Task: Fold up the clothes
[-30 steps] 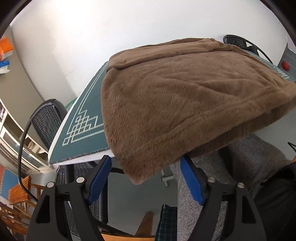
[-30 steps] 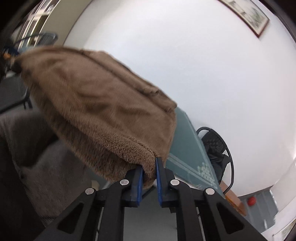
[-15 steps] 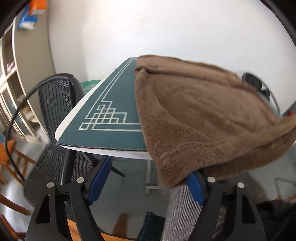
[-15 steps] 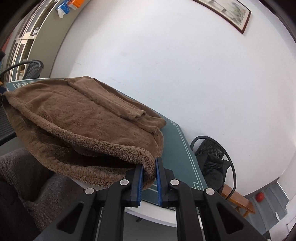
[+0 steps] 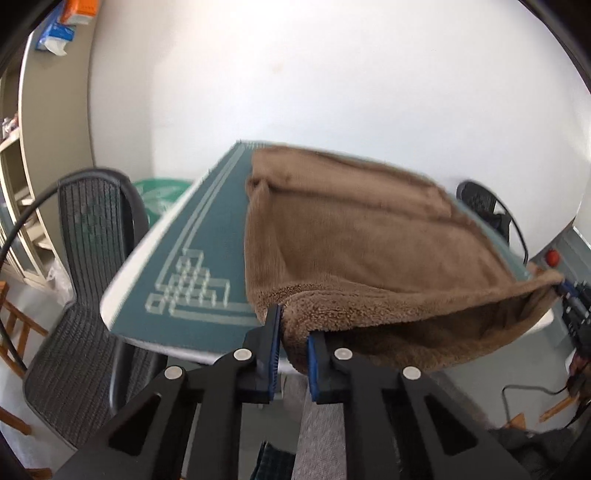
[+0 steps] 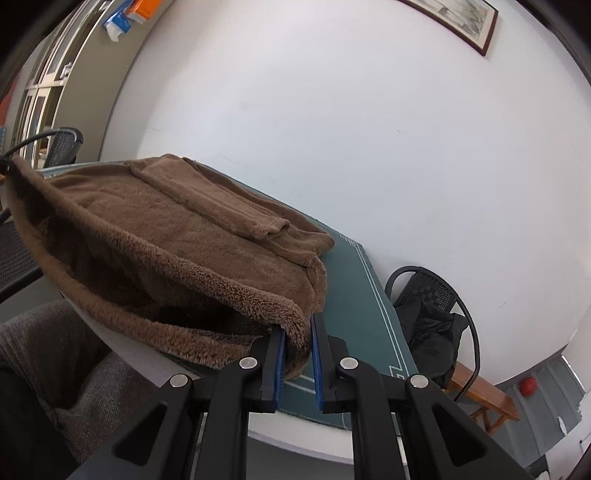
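Your left gripper [image 5: 291,339], which stood wide open below the hanging hem a second ago, is now clenched on the near left corner of the brown plush fleece garment [image 5: 362,243]. Your right gripper [image 6: 296,339] keeps the pinch it already had on the near right corner. So you now hold both near corners at once, and the hem between them hangs in a loose sag off the front edge of the table [image 5: 129,266].

The rest of the garment lies spread on the dark green table mat with the pale geometric border [image 5: 207,236], with one sleeve [image 6: 221,210] laid across its top in the right wrist view. The view has also swung, so the mat now shows flatter and further along than it did a second ago.

With both corners in hand, you look ready to carry the near edge up and over toward the far side for a fold. Keep the two grippers level, or the thick pile will slide and the edge will land skewed.

No brand, label or legible writing shows on the garment, the mat or the grippers. The framed picture [image 6: 450,18] on the wall and the boxes on the shelf [image 5: 59,29] are too small and blurred to read.
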`<state>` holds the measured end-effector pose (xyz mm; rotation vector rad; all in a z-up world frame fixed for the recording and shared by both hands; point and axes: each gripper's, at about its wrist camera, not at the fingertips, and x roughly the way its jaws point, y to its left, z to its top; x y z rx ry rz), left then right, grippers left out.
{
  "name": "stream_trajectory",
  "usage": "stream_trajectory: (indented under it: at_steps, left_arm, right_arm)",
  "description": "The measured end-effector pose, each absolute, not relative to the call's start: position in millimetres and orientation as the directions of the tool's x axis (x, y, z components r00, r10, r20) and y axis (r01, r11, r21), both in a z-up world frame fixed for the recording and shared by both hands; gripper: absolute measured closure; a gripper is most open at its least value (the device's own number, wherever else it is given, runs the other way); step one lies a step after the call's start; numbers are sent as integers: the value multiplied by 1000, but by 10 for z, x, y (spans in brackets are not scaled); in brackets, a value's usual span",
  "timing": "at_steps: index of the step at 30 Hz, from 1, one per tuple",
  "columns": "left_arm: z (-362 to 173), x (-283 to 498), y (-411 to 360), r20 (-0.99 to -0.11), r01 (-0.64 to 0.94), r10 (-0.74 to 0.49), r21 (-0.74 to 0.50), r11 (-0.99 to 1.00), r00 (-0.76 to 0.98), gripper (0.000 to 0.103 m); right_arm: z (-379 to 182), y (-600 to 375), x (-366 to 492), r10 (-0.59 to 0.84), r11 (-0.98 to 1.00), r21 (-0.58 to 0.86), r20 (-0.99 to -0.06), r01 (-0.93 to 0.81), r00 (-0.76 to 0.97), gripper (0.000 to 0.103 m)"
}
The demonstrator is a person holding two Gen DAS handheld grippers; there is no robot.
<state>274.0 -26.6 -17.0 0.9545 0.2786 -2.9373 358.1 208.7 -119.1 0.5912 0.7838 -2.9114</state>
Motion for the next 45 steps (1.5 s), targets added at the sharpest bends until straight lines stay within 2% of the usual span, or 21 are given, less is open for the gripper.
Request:
stream_trajectory:
  at_steps: [12, 26, 28, 37, 45]
  left_arm:
    - [710, 2495, -202, -395, 56, -43, -22, -998, -918, 82]
    - [1235, 1649, -368, -327, 64, -46, -45, -997, -944, 82]
    - [1325, 1478, -380, -314, 69, -53, -41, -997, -948, 77]
    - [1541, 542, -400, -299, 104, -103, 15, -995, -949, 74]
    - [1348, -546, -524, -388, 131, -141, 54, -990, -911, 74]
  right_arm:
    - [-594, 2167, 3249, 43, -867, -493, -225, 76, -973, 90]
    - [-17, 2000, 2289, 43, -864, -503, -100, 13, -994, 90]
    - [51, 1980, 2103, 51, -866, -500, -91, 1, -994, 90]
    - [237, 1893, 1119, 100, -871, -491, -110, -33, -989, 90]
    - [143, 1756, 4, 130, -875, -484, -194, -20, -972, 90]
